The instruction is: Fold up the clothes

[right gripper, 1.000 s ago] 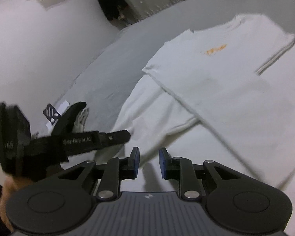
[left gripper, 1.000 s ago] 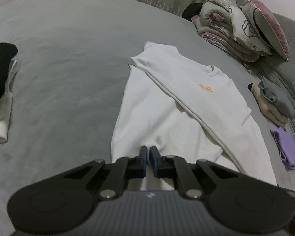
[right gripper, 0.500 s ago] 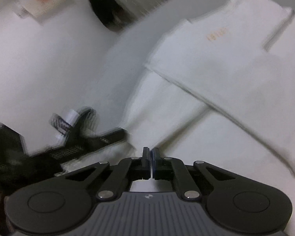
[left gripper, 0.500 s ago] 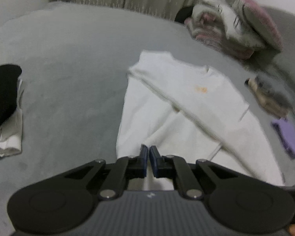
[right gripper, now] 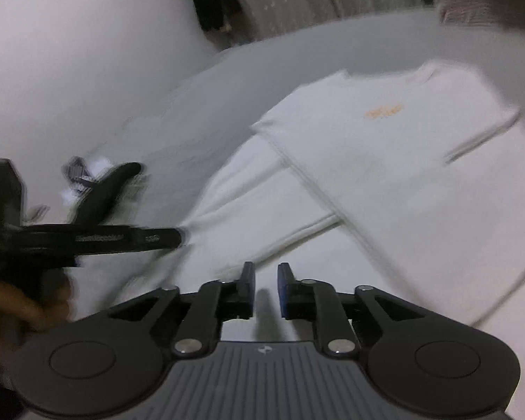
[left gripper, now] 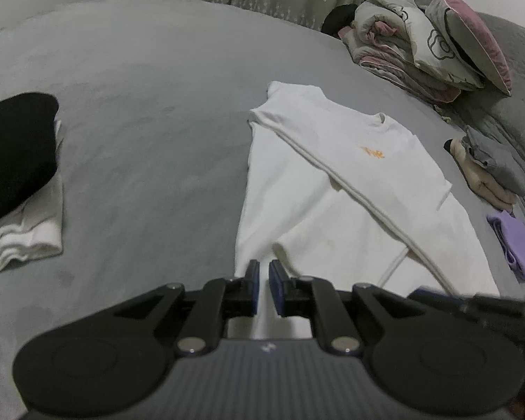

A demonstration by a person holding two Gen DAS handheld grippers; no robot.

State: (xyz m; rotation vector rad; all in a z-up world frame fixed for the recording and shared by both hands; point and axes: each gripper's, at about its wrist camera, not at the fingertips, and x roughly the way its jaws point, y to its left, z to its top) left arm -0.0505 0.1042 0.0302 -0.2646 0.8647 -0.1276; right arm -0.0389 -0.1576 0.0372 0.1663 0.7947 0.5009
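A white T-shirt [left gripper: 350, 182] with a small orange print lies partly folded on the grey bed [left gripper: 150, 112], its upper half laid slantwise over the lower. My left gripper [left gripper: 262, 280] hovers over the shirt's near left hem, its jaws opening a narrow gap with nothing between the pads. In the blurred right wrist view the same T-shirt [right gripper: 385, 175] fills the right side. My right gripper [right gripper: 265, 283] hangs above its near edge, jaws opening and empty. The left gripper [right gripper: 178, 238] reaches in from the left there, with its tips at the shirt's left edge.
A black garment [left gripper: 14, 147] rests on folded white cloth [left gripper: 28, 234] at the left. Rolled bedding and a pillow [left gripper: 427, 42] are stacked at the back right. Folded beige and grey clothes [left gripper: 486, 175] and a purple piece [left gripper: 518, 245] lie along the right edge.
The left jaws, shut before, have parted slightly. The right jaws closed half a second ago and have parted again, and the right view has rolled and shifted a little.
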